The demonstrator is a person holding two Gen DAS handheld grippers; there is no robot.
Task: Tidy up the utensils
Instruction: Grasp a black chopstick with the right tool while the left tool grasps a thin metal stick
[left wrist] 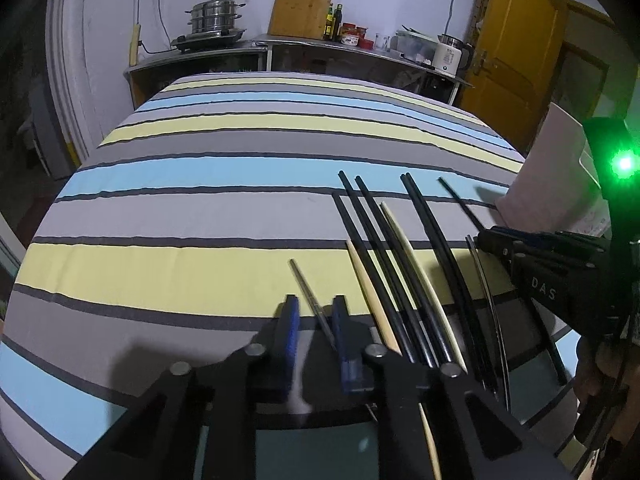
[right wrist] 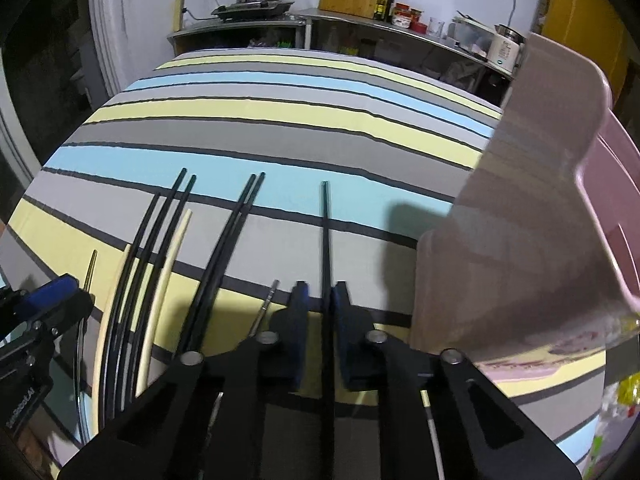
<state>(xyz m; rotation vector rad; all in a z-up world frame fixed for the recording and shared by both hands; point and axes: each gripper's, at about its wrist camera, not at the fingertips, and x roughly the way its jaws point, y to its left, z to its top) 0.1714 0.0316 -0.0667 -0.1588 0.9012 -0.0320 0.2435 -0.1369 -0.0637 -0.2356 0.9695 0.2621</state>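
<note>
Early going here! Our right gripper [right wrist: 320, 300] has its jaws clamped on one black chopstick [right wrist: 326, 240], right beside the pink bin [right wrist: 520, 208]. Our left gripper [left wrist: 314, 320] straddles a thin metal chopstick [left wrist: 308, 288], jaws apart, not gripping. The remaining chopsticks [left wrist: 384, 256] lie loose on the striped cloth [left wrist: 200, 200]. We judge nearly everything remains unsorted.
</note>
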